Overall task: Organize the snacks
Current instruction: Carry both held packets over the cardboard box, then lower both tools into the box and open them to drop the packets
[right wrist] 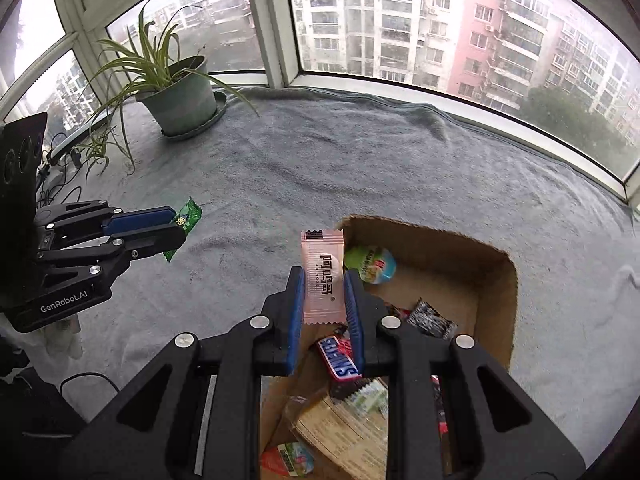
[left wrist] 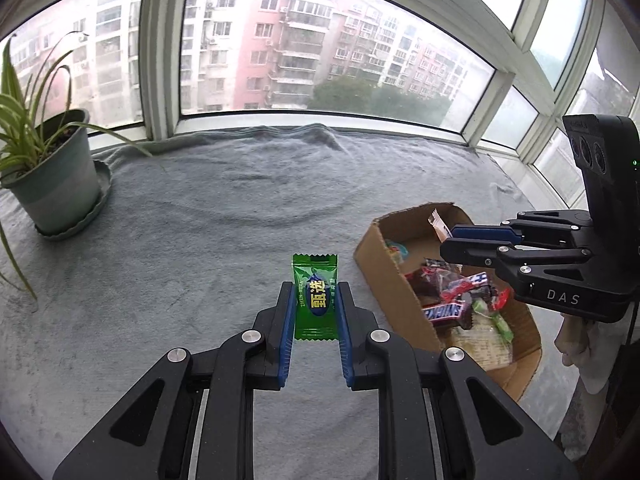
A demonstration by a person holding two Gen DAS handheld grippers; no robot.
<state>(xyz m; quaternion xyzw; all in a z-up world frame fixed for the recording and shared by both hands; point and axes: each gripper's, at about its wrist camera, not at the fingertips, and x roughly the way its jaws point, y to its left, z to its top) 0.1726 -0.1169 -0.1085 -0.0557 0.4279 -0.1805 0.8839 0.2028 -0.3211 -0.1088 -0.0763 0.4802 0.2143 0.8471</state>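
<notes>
We see the left gripper (left wrist: 316,300) closed on a green candy wrapper (left wrist: 315,298), its two blue pads pressed against the wrapper's long edges so the packet stands upright between them, above the grey blanket (left wrist: 240,200). In the right wrist view that same gripper (right wrist: 176,228) shows from the side, and the green candy wrapper (right wrist: 185,222) pokes out past its tips, clear of the blanket (right wrist: 360,160). The right gripper (right wrist: 324,292) is clamped in the same narrow way on a pink candy wrapper (right wrist: 322,276), held upright over the near-left corner of the cardboard box (right wrist: 496,280). From the left gripper, the cardboard box (left wrist: 384,276) lies just to its right, with the right gripper (left wrist: 448,240) reaching in over it from the right edge and the pink candy wrapper (left wrist: 438,226) only partly visible at its tips. Under the right gripper the box holds a Snickers bar (right wrist: 340,358), a round green packet (right wrist: 370,264) ahead of the fingertips, a dark wrapper (right wrist: 432,318) to the right, and a pale printed bag (right wrist: 344,428) whose text we cannot read. The near end of the box is hidden by the gripper body, and the snacks low in it are cut off by the frame. A potted plant (left wrist: 52,176) stands well ahead and to the left of the left gripper, beside the window (left wrist: 320,40).
</notes>
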